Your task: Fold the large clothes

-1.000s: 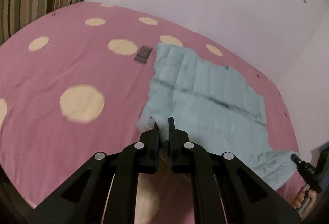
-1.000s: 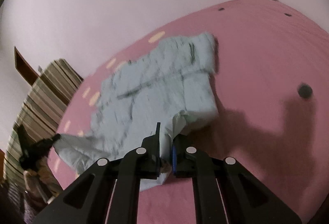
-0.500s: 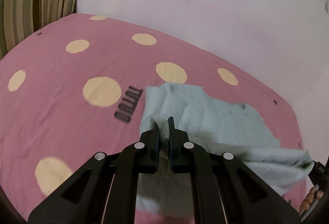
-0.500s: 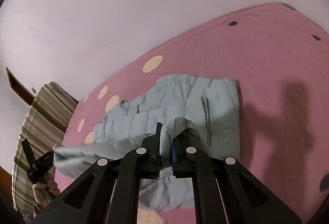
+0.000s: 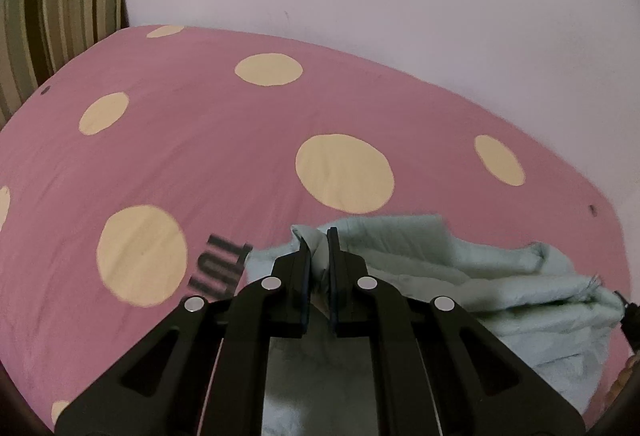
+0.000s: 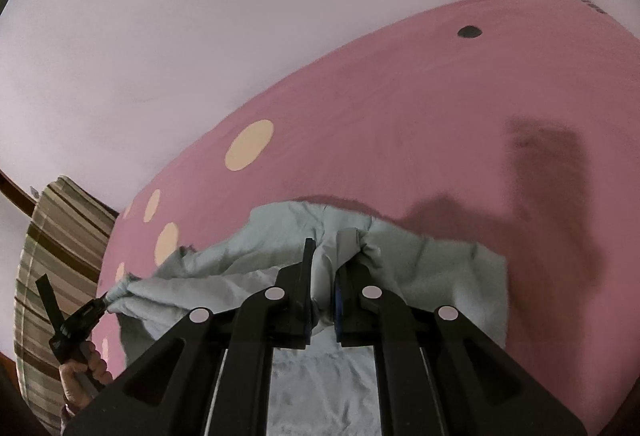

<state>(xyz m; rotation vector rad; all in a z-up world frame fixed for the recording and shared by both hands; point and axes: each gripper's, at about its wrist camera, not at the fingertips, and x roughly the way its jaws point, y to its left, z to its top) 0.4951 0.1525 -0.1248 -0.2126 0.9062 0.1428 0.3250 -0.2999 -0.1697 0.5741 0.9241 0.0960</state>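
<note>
Two tongs: I have both clenched on one pale blue garment [image 5: 500,288].
Left tongs [image 5: 318,248]: pinching a bunched fold of cloth.
Right tongs [image 6: 326,256]: pinching another fold.
Garment place: crumpled on the pink bed [image 5: 200,140] with cream dots, partly lifted between my tongs.
Striped cushion [image 5: 60,8]: one, at the bed's far corner.

Crumpled matt cloth garment [image 5: 500,276] on smooth matt cotton-like bedsheet [image 5: 200,156].
</note>
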